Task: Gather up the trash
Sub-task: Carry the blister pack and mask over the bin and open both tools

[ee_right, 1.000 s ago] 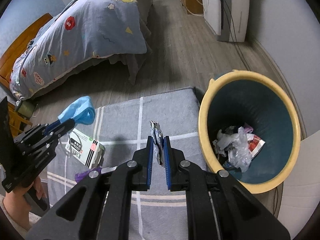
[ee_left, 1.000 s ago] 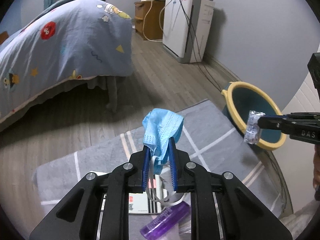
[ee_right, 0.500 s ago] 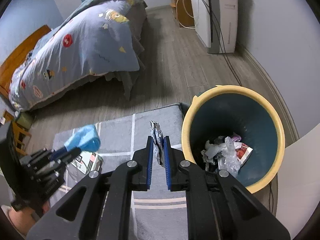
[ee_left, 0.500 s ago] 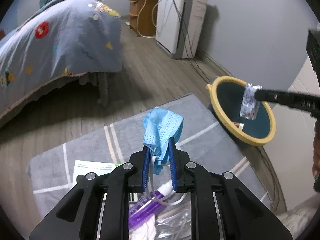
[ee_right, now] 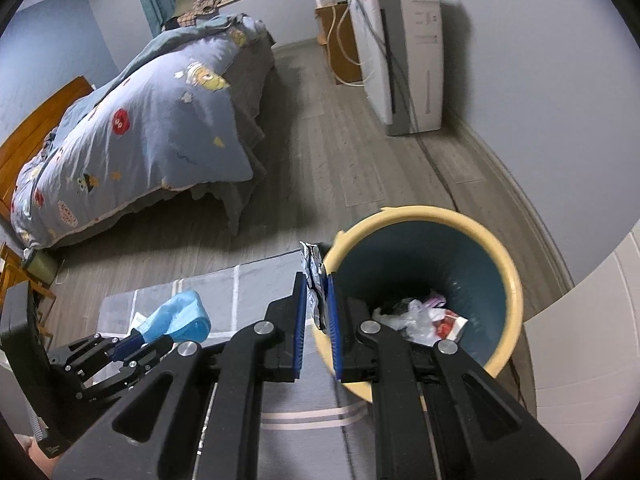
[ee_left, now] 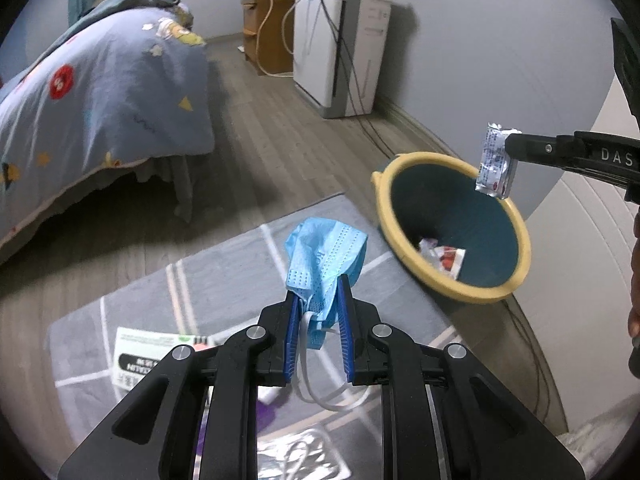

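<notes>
My left gripper (ee_left: 318,300) is shut on a crumpled blue face mask (ee_left: 326,256), whose white ear loops hang below the fingers. It hovers over the grey checked rug (ee_left: 224,280), left of the bin. My right gripper (ee_right: 318,284) is shut on a silver foil wrapper (ee_right: 312,270) and hangs at the near left rim of the yellow-rimmed teal bin (ee_right: 500,260). In the left wrist view the wrapper (ee_left: 495,162) hangs above the bin (ee_left: 404,200). Crumpled wrappers and plastic (ee_right: 420,318) lie at the bin's bottom. In the right wrist view the mask (ee_right: 180,316) shows at lower left.
A bed with a blue patterned quilt (ee_left: 100,92) stands to the left. A white air purifier (ee_right: 404,56) with cables and a wooden cabinet (ee_left: 266,36) stand by the far wall. A white printed box (ee_left: 156,356), a purple item and clear plastic lie on the rug.
Both grippers have moved toward the bin and risen a little. The foil wrapper now hangs over the bin's rim; the mask stays gripped, and the bin looks nearer in both views.
</notes>
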A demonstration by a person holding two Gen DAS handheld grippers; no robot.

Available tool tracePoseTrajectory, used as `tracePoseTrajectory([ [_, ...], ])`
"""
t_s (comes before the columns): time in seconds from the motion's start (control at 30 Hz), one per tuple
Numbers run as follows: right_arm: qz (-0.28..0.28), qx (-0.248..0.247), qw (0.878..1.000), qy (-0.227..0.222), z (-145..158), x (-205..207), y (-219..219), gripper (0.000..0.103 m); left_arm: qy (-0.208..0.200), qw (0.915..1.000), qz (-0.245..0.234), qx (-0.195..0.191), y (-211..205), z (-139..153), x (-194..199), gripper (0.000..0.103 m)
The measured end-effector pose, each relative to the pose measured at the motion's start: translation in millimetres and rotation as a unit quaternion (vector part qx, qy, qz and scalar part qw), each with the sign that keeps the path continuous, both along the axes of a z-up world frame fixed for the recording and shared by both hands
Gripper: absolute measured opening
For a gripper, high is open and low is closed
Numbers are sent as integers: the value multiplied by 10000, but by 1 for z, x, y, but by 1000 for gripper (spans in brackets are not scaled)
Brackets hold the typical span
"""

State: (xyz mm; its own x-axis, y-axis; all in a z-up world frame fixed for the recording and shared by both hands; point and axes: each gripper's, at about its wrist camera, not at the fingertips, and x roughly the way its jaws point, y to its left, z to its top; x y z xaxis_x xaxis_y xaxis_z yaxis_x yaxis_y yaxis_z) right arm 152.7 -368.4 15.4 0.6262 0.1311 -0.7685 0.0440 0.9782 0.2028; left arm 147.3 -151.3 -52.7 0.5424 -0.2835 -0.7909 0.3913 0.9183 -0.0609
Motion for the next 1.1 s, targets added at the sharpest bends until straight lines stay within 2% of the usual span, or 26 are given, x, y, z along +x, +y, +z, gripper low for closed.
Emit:
tracePoseTrajectory([
  [0.23,-292,65,9995,-52,4,-3,-36,10,-163,9995,-266,108,-36,15,-1,19],
  [0.53,-401,-258,9988,-70,5,0,-56,10,-208,9978,-618,93,-81,22,3,19],
  [0.87,-691,-286,9970,177,-15,8,-87,10,-115,9953,-946,195,-113,7,5,19],
  [1.1,-965,-42,9945,412,-39,13,-115,10,-48,9943,-1057,164,-131,-8,15,19],
])
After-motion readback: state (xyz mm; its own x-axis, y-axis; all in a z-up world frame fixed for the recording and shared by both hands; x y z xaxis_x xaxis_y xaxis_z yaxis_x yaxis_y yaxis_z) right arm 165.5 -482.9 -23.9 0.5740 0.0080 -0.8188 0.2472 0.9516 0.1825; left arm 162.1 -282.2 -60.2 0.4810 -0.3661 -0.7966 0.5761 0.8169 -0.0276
